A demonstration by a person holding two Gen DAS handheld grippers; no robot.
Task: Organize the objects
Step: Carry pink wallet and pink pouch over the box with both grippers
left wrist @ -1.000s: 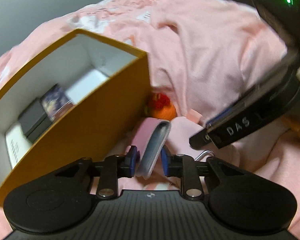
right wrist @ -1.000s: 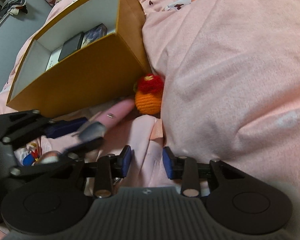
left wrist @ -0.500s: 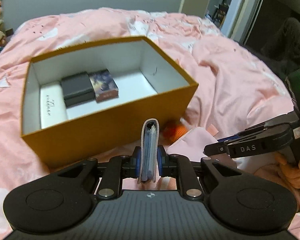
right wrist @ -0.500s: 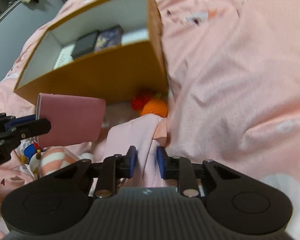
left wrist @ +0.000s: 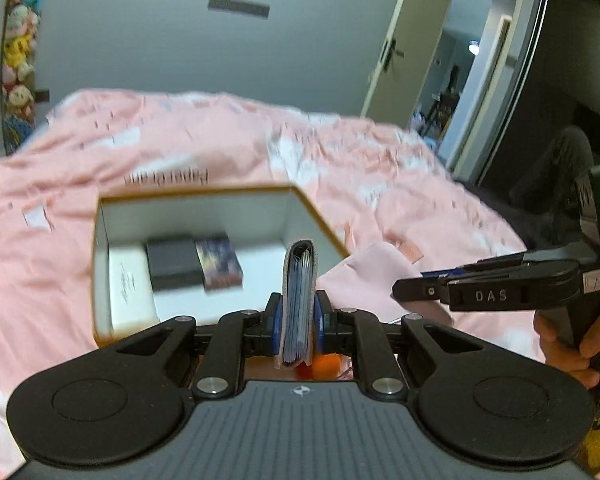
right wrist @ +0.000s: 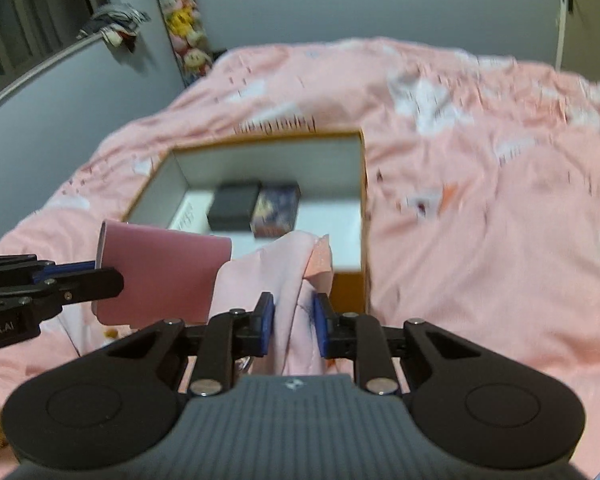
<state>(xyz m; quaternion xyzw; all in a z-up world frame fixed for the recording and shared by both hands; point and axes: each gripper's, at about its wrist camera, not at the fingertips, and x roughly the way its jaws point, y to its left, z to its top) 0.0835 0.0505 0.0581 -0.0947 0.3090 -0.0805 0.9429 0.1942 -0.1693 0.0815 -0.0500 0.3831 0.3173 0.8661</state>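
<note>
My left gripper (left wrist: 297,322) is shut on a pink card wallet (left wrist: 299,300), held upright above the near edge of the open orange box (left wrist: 320,216). The wallet's pink cover also shows in the right wrist view (right wrist: 160,274). My right gripper (right wrist: 292,326) is shut on a light pink cloth (right wrist: 288,280), lifted in front of the box (right wrist: 364,208). Inside the box lie a black case (left wrist: 174,262), a dark patterned card box (left wrist: 219,262) and a white box (left wrist: 130,284). An orange knitted toy (left wrist: 324,364) peeks out under the left fingers.
The pink bedspread (right wrist: 480,200) surrounds the box. Plush toys hang on the wall at the back left (right wrist: 182,20). An open door (left wrist: 452,80) is at the back right. The right gripper's body also shows in the left wrist view (left wrist: 500,284).
Both grippers have risen and tilted up, so the room wall shows. The right gripper closed on the pink cloth and lifted it. The left gripper carried the wallet over the box's near edge.
</note>
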